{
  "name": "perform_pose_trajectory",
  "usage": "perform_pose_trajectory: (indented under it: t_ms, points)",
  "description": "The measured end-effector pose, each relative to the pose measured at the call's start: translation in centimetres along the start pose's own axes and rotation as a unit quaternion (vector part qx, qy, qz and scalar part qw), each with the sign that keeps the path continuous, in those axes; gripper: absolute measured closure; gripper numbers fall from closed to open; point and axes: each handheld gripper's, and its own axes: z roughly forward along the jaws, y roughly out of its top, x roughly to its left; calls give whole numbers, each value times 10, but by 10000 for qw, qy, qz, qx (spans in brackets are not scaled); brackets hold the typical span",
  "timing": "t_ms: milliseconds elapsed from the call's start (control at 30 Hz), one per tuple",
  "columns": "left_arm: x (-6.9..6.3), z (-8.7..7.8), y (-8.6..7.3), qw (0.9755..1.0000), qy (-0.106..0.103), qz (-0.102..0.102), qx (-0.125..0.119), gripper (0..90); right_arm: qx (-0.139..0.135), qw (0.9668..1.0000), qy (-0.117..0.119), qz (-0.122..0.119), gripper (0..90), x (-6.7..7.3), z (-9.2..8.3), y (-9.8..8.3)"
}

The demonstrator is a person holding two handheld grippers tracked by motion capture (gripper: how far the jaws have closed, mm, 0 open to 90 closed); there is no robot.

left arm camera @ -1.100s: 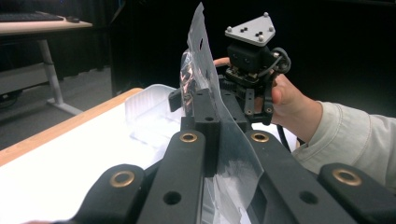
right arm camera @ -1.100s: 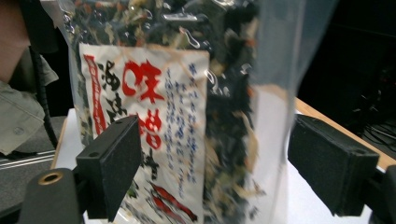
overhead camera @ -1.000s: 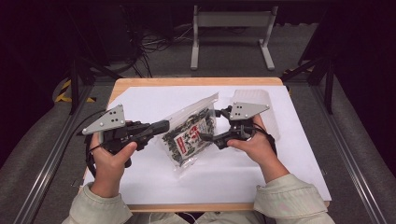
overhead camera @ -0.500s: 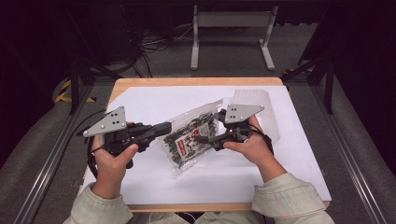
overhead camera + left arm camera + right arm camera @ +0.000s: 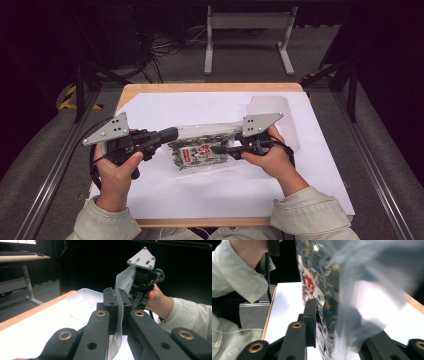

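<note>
Hands level, left gripper [image 5: 172,134] and right gripper [image 5: 216,149] pinching packet [image 5: 200,151] ends

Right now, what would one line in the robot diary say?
left gripper: shut on snack bag edge | right gripper: shut on snack bag | bag: held between both above white sheet | clear tray: behind
</note>
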Motion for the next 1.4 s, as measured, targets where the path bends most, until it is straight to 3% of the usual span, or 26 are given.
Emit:
perform_pose_trajectory:
  t_ms: [167,267,467,500,533,567,600,700,833,1033,1400]
  points:
    - [2,0,0,10000,64,5,-29,873,56,9998,165,23,755,4,0,1]
    - [3,-1,0,10000,83,11,-39,818,56,9998,164,33,758,4,-1,2]
    - [6,1,0,9999,2,-9,131,556,72,9999,127,50,760,6,-3,2]
    - [6,1,0,9999,34,38,145,556,79,9999,118,54,760,6,-3,3]
    - [6,1,0,9998,79,82,142,453,85,9999,106,70,760,6,-4,3]
    - [6,1,0,9998,111,118,143,453,85,9999,106,70,760,6,-4,3]
    - [7,0,0,9996,201,136,136,366,76,9999,98,92,760,6,-5,3]
    - [11,-3,-1,9993,323,167,92,266,30,9999,54,148,760,5,-10,2]
    - [14,-6,-2,9987,471,169,124,186,-10,9998,-24,201,760,4,-15,2]
    - [19,-10,-9,9959,713,394,383,95,-141,9990,-218,365,761,2,-28,2]
    - [34,-15,-41,9917,1060,233,691,48,-380,9955,-626,601,760,-4,-51,5]
